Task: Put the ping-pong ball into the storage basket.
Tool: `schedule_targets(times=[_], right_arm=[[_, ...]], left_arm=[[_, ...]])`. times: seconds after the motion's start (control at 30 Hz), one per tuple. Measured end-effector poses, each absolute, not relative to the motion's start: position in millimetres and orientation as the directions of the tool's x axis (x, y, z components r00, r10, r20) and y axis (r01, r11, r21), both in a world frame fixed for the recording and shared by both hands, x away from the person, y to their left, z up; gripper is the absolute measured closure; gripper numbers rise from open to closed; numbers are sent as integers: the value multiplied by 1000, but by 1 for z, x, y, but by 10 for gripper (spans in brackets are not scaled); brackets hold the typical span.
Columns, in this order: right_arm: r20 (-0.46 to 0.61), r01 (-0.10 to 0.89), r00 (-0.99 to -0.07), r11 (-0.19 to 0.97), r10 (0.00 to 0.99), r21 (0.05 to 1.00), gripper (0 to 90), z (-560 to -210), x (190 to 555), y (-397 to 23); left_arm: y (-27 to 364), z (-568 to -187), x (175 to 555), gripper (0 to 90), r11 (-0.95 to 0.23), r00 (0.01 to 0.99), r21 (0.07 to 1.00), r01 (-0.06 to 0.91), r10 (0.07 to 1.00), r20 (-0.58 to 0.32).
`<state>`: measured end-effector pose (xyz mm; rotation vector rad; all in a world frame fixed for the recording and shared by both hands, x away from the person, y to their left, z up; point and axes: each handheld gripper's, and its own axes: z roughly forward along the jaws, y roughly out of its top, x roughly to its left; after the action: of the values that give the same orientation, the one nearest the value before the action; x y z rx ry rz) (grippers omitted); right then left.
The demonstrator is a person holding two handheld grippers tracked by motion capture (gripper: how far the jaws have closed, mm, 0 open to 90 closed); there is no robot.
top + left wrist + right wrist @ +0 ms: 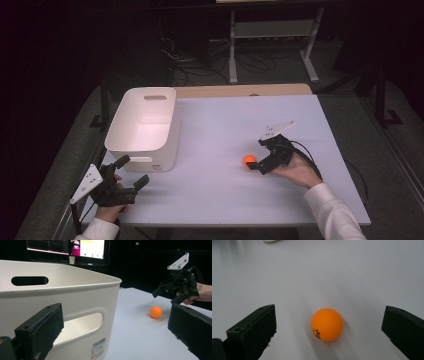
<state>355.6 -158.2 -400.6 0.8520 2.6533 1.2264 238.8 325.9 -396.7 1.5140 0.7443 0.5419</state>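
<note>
1. Orange ping-pong ball [249, 160]: I see it lying on the white tabletop [235, 195], right of centre, well apart from the white plastic bin [142, 127]. From the right gripper view it [327, 324] sits between my two jaws, touching neither, bare surface on all sides of it.
2. Ball, appearance: smooth, matte orange, round, with a small dark printed mark low on its near side. From the left gripper view it [156, 312] casts a soft shadow on the table.
3. Right gripper [256, 156]: jaws spread wide, grasping nothing, low to the table, the ball just beside the tips. Hand [299, 171] behind it, white sleeve [334, 212] toward the near right corner.
4. Left gripper [134, 171]: jaws parted and empty, held at the near left corner of the table, just beside the bin's near wall. Left gripper view has the bin's handle slot [85, 323] and barcode label [99, 346] close in front.
5. Open room: I read a broad bare stretch of tabletop between bin and ball, and more toward the far edge and the near edge. Bin stands at the left edge, interior empty.
</note>
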Motion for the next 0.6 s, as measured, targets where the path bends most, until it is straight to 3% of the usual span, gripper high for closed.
schedule_targets(times=[0.6], right_arm=[[144, 458, -850, 576, 506, 677, 0, -416, 366, -145]], left_arm=[[325, -397, 239, 0, 22, 677, 991, 132, 729, -106]])
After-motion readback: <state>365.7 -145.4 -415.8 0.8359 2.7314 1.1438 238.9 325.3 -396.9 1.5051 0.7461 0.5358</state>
